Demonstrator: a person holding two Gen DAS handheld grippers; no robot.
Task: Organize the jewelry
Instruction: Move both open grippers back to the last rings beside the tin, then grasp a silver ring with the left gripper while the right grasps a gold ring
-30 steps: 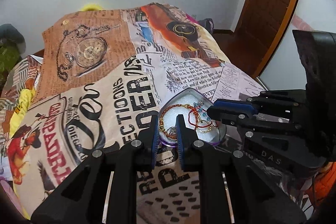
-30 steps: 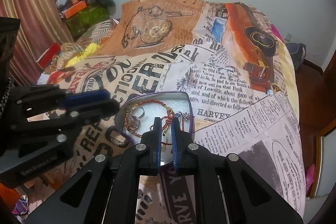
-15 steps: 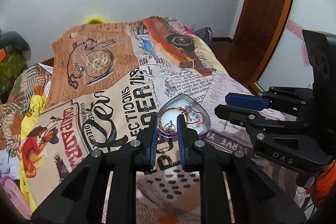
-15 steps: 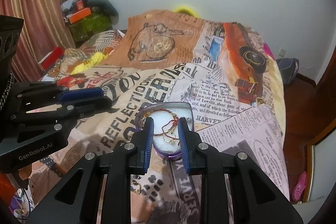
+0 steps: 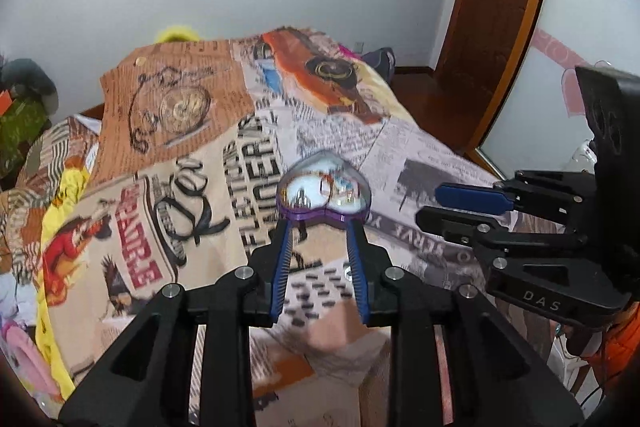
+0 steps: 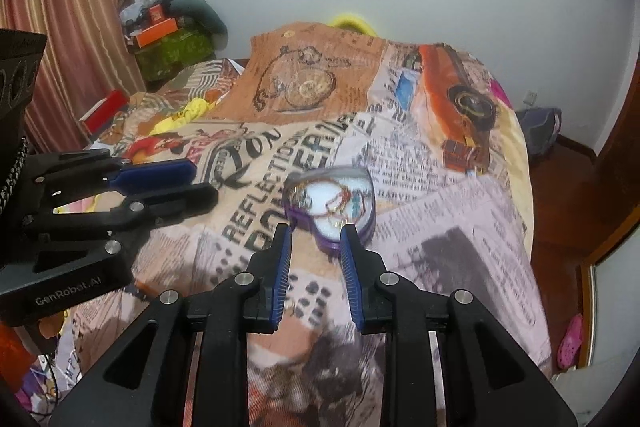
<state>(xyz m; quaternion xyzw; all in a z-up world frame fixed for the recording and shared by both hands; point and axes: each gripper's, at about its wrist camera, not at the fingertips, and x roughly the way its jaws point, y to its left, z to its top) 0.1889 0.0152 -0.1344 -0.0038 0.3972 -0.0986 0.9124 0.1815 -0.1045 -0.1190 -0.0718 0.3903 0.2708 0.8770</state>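
Both tools have pulled back from the heart-shaped jewelry box (image 5: 323,191) and let go. A second ago the left hand-held gripper (image 5: 319,227) stood nearly closed at the box's near edge, and the right hand-held gripper (image 6: 316,231) was pressed together over the red cord inside it. Now each has its blue-padded fingers spread wide with nothing between them, and both views take in far more of the room, which suggests the tools have been raised and drawn away.

The box, purple-walled with a white lining, lies on the bed (image 5: 200,163), on the newspaper-print cover, at the centre of both frames just beyond the fingertips. Inside it a tangle of red and gold bracelets (image 6: 340,201) sits toward the right half, and a small metallic piece, probably a ring (image 5: 301,198), toward the left; motion blur hides finer detail. No loose jewelry shows on the cover around the box.

In the left wrist view the right tool appears at the right edge, level with the box; in the right wrist view the left tool sits at the left edge.

With everything seemingly inside the box and both tools empty, the placing step looks finished. The task appears close to done, unless a lid remains to be fitted; none is in view.
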